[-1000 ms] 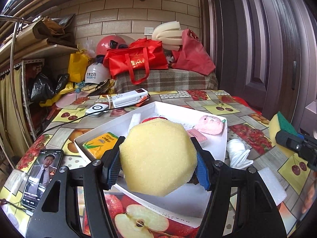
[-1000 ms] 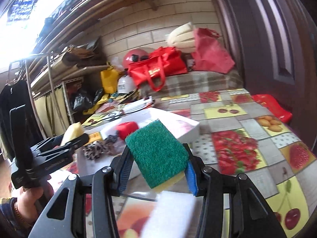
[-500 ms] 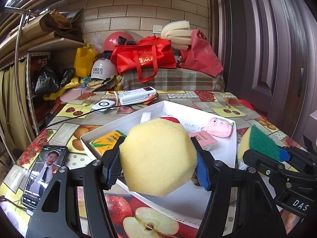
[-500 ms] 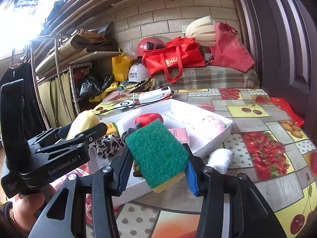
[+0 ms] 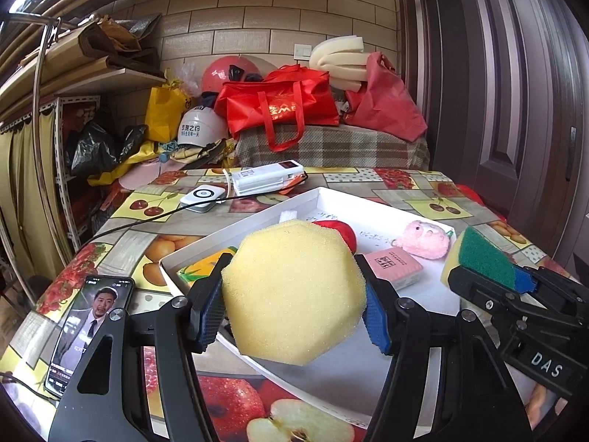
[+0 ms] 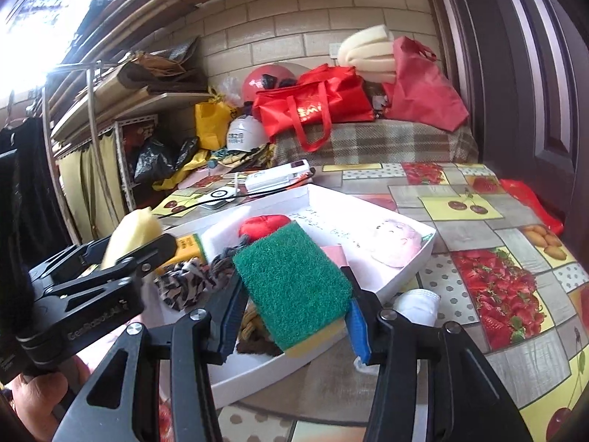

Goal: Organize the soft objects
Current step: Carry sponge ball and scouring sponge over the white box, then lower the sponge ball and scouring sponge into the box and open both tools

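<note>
My left gripper [image 5: 291,302] is shut on a yellow hexagonal sponge [image 5: 294,291], held above the near end of the white tray [image 5: 257,221]. To its right, my right gripper [image 6: 294,311] hangs over the tray's near right part with a green-topped yellow scouring sponge [image 6: 291,276] between its pads. Those jaws are opening, and the pads still touch the sponge. In the tray lie a pink plush [image 5: 425,239], a red soft piece [image 5: 338,230], a pink packet [image 5: 395,267], a yellow-green packet [image 5: 198,269] and a leopard-print scrunchie [image 6: 180,283].
A phone [image 5: 88,324] with a lit screen lies at the table's near left. A white power bank [image 5: 268,178], a charger pad [image 5: 202,196] and a black cable sit beyond the tray. A white roll [image 6: 418,304] lies beside the tray's right rim. Red bags crowd the back.
The right gripper has carried the green sponge leftward from beside the tray to over its near right part. The left gripper and yellow sponge have hardly moved.
</note>
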